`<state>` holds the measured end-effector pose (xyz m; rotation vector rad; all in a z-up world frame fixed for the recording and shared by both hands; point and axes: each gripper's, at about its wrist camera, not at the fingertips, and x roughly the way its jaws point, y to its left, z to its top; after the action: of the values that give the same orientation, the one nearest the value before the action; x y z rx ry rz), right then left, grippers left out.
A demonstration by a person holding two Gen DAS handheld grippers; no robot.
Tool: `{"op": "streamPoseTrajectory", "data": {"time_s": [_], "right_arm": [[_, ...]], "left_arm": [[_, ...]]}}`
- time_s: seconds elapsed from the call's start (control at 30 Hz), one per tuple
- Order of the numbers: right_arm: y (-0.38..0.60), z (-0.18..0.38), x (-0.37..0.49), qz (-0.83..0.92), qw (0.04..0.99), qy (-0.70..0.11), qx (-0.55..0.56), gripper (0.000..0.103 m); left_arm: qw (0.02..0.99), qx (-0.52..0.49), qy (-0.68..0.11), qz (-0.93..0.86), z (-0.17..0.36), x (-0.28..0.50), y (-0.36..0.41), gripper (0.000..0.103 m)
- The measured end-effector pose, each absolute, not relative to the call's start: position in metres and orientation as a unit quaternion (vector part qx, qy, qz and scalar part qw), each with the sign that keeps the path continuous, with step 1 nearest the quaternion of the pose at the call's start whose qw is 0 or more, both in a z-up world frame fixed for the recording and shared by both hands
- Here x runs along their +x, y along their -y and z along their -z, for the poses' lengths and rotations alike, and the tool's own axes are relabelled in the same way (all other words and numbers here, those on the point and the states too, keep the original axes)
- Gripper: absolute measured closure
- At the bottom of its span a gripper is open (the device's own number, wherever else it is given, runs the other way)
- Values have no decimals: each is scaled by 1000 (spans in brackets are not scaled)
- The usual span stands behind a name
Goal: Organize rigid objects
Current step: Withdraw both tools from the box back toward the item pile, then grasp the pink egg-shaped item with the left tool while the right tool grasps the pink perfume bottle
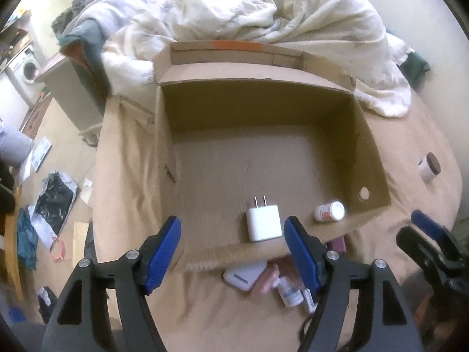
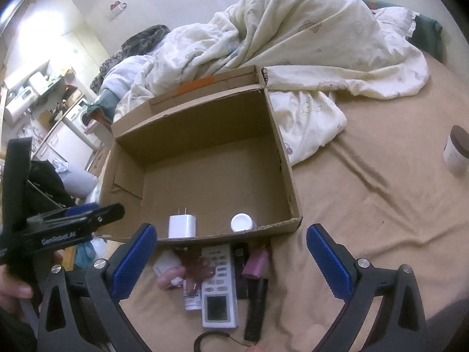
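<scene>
An open cardboard box (image 1: 372, 158) stands on the bed. A white plug charger (image 1: 262, 223) and a white pill bottle (image 1: 329, 211) lie on its floor near the front wall. My left gripper (image 1: 233, 252) hangs open over that wall, nothing between its blue pads. In the right wrist view my right gripper (image 2: 231, 262) is open above a pile in front of the box: a white remote control (image 2: 219, 287), a mauve object (image 2: 256, 264), a black stick-shaped item (image 2: 258, 308) and a small bottle (image 2: 190, 296). The charger (image 2: 181, 226) and pill bottle (image 2: 241, 222) show beyond.
A brown-lidded jar (image 2: 455, 149) stands on the tan sheet right of the box. A crumpled cream duvet (image 2: 293, 44) lies behind the box. The left gripper (image 2: 99, 208) and a hand (image 2: 14, 287) fill the left edge. Clutter covers the floor (image 1: 52, 199) left of the bed.
</scene>
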<state>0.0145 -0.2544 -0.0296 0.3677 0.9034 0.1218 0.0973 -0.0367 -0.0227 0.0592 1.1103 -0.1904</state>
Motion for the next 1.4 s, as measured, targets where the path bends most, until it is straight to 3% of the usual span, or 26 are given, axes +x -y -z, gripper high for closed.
{"op": "streamPoseTrajectory", "data": {"time_s": [0.23, 0.7, 0.97, 1.13, 1.17, 1.27, 1.4], "right_arm": [[258, 31, 7, -60, 873, -440, 204, 0], [260, 46, 11, -62, 845, -468, 251, 0], [258, 57, 16, -55, 832, -494, 247, 0], [259, 59, 17, -54, 829, -499, 246, 0], [260, 60, 17, -52, 828, -500, 248, 0], [265, 65, 20, -51, 818, -509, 263, 0], [271, 83, 26, -54, 786, -538, 299, 0]], "left_arm": [[852, -4, -518, 75, 14, 62, 11, 33], [809, -44, -583, 59, 63, 54, -4, 33], [756, 79, -637, 127, 111, 66, 64, 35], [747, 116, -639, 144, 127, 74, 86, 55], [745, 120, -640, 145, 130, 76, 88, 64], [741, 110, -644, 158, 132, 78, 90, 78], [738, 99, -646, 165, 130, 79, 88, 81]]}}
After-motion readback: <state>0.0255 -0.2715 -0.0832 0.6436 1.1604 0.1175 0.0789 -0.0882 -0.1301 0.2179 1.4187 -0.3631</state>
